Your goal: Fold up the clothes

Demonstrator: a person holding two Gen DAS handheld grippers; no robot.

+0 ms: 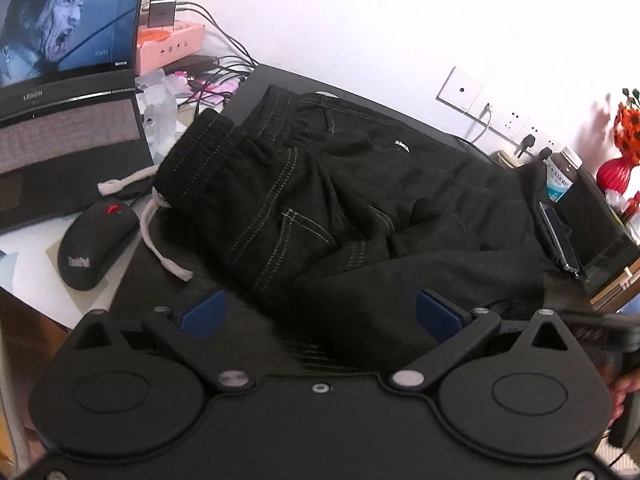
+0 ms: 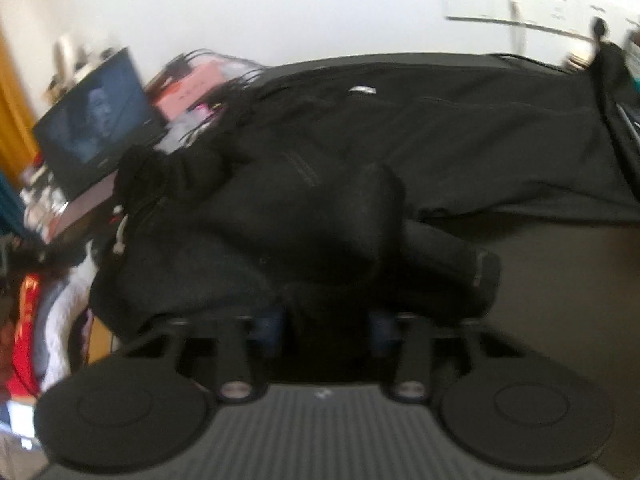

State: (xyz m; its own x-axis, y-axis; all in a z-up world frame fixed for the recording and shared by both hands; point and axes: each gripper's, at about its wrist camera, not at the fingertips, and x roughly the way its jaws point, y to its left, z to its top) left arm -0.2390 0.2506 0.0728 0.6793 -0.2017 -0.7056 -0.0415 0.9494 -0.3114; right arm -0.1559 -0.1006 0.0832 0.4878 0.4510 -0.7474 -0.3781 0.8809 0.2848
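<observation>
Black trousers with pale stitching lie crumpled across a dark table. Their elastic waistband and white drawstring point toward the laptop. My left gripper stands wide open just above the near part of the trousers, its blue pads well apart and pressing on nothing. In the blurred right wrist view, my right gripper has its jaws drawn close on a bunched fold of the trousers. That fold is lifted off the table, and one rolled trouser end sticks out to the right.
An open laptop and a black mouse sit at the left, with a pink box and cables behind. A phone, a bottle and a red vase stand at the right. Wall sockets are behind.
</observation>
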